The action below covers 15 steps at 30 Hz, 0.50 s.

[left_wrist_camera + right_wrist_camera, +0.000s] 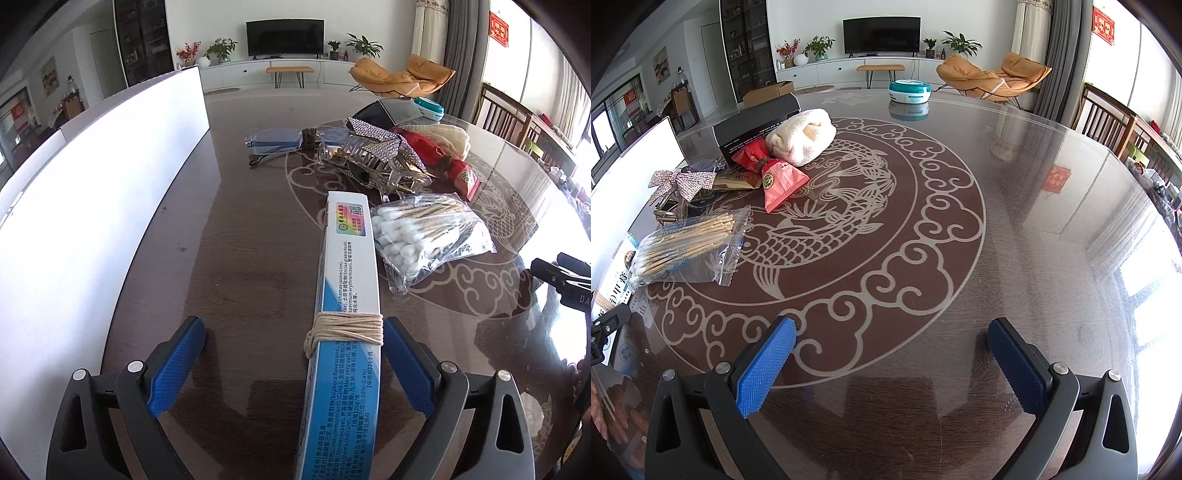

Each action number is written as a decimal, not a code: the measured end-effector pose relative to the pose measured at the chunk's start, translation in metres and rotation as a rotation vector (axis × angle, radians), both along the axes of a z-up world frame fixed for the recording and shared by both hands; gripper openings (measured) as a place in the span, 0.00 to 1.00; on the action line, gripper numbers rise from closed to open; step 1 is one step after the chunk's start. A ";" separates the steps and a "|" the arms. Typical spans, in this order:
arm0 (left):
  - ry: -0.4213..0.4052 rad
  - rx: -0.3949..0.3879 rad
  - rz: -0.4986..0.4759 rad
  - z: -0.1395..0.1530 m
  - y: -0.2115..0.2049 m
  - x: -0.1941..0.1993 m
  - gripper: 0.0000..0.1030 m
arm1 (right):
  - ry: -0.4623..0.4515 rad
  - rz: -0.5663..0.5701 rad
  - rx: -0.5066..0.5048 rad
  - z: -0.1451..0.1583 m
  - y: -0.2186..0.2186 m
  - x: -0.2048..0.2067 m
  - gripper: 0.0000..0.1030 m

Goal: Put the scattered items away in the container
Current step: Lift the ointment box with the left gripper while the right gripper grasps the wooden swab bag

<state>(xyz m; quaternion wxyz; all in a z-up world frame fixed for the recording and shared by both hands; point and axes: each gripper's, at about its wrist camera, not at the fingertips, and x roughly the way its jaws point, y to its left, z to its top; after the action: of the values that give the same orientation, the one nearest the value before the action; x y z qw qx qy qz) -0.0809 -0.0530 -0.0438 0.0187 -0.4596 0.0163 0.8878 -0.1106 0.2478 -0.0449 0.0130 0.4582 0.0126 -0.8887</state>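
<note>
- Between the blue pads of the left gripper [293, 365]: one long blue-and-white box [345, 317], bound by a coil of cream string [345, 326]. Its side carries Chinese print with Latin plant names, "Sophora flavescens" and "Aloe vera" among them; a holographic sticker with a QR code sits at its far end. The jaws stand wide apart; the right pad is just beside the box, and contact cannot be told.
- At 9 o'clock of the box: one white container [92, 206], its wall alongside.
- At 1 o'clock: one clear bag of cotton swabs [424, 236]; beyond it one clear hair claw [373, 166], one rhinestone bow [373, 136], one red packet [463, 177], one cream knit roll [448, 138] and one black box [757, 123].
- Right gripper [892, 369]: jaws apart, nothing between them, over the glass-topped table [997, 221].
- At 12 o'clock on the table: one teal-lidded tub [909, 90].
</note>
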 end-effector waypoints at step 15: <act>-0.010 -0.001 0.021 -0.002 -0.002 -0.006 1.00 | 0.000 0.000 0.000 0.000 0.000 0.000 1.00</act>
<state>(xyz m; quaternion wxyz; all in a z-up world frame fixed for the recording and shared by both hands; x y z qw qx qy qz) -0.0866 -0.0551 -0.0457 0.0090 -0.4641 0.0120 0.8857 -0.1105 0.2477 -0.0448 0.0133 0.4582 0.0126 -0.8887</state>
